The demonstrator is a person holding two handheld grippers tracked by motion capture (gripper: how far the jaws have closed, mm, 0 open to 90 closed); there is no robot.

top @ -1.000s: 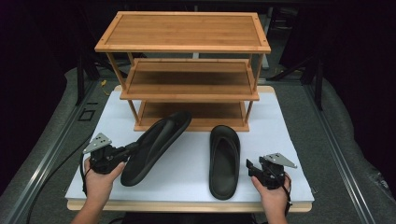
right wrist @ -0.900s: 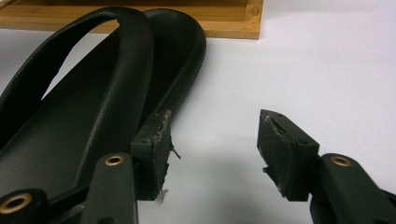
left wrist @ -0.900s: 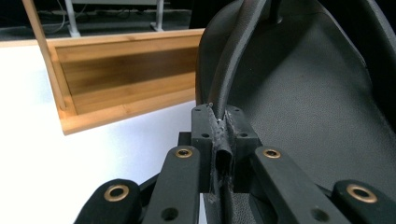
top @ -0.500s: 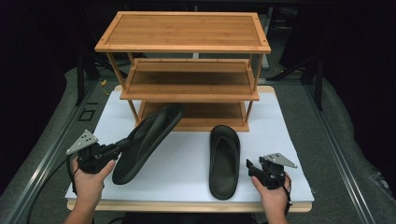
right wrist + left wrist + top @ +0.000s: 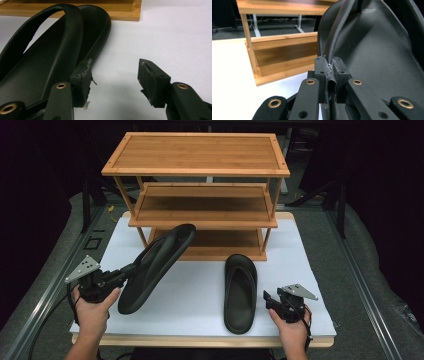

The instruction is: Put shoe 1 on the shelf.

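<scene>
Sandal (image 5: 155, 267) edge pinched, claw (image 5: 331, 82) perhaps shut

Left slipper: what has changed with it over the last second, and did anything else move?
The left gripper, shut on the left slipper by its edge, has drawn back toward the table's left edge and lifted; the slipper now tilts, toe raised toward the wooden rack. The right slipper stayed flat on the white mat, and the open right gripper kept still.

Open white tabletop (image 5: 200, 290) between the raised black rubber slipper (image 5: 157, 265) and the flat black rubber slipper (image 5: 240, 292). Blocked behind by the three-tier bamboo shoe rack (image 5: 200, 210), with low gaps between shelves.
</scene>
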